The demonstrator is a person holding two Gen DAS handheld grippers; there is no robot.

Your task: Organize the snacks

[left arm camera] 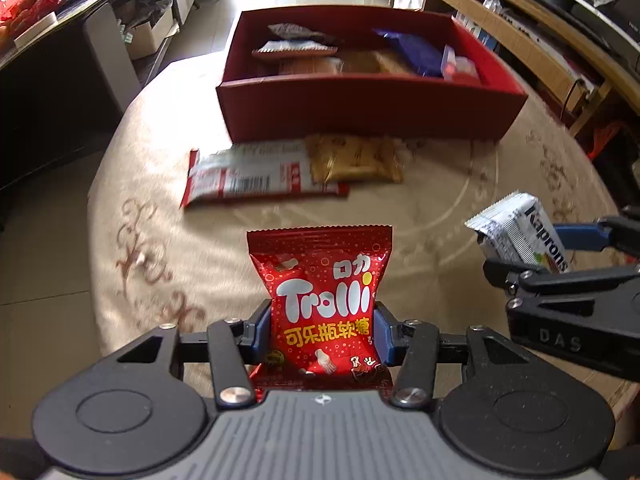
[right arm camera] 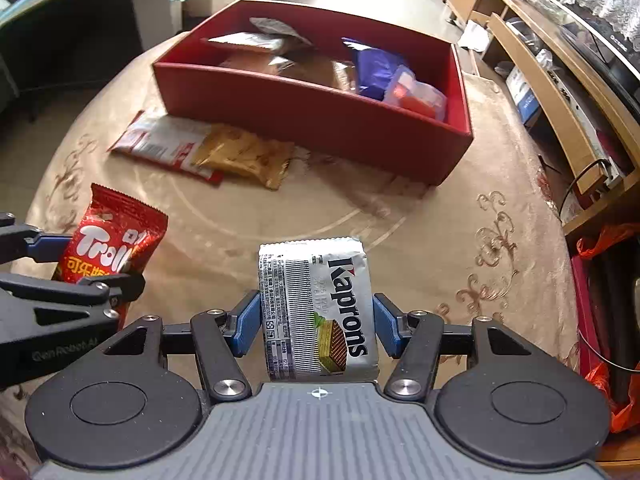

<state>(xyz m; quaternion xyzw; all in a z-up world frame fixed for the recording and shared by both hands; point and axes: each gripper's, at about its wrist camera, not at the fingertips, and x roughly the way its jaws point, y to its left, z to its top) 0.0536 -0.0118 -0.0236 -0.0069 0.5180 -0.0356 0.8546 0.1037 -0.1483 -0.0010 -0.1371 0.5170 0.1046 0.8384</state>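
My left gripper [left arm camera: 322, 334] is shut on a red Trolli gummy packet [left arm camera: 322, 280], held upright above the round table. My right gripper [right arm camera: 314, 322] is shut on a silver Kaprons wafer packet [right arm camera: 316, 304], also lifted off the cloth. Each gripper shows in the other's view: the right gripper [left arm camera: 536, 252] with the Kaprons packet [left arm camera: 516, 232] at the right, the left gripper [right arm camera: 92, 260] with the Trolli packet [right arm camera: 112, 240] at the left. Beyond them stands a red box [left arm camera: 360, 108] [right arm camera: 304, 120] holding several snack packets.
A red-and-white packet [left arm camera: 256, 176] [right arm camera: 160, 142] and a gold packet [left arm camera: 356, 158] [right arm camera: 244, 156] lie on the beige tablecloth [left arm camera: 460, 184] just before the box. A dark counter runs along the left, wooden shelving [right arm camera: 560, 92] along the right. Tiled floor lies past the table.
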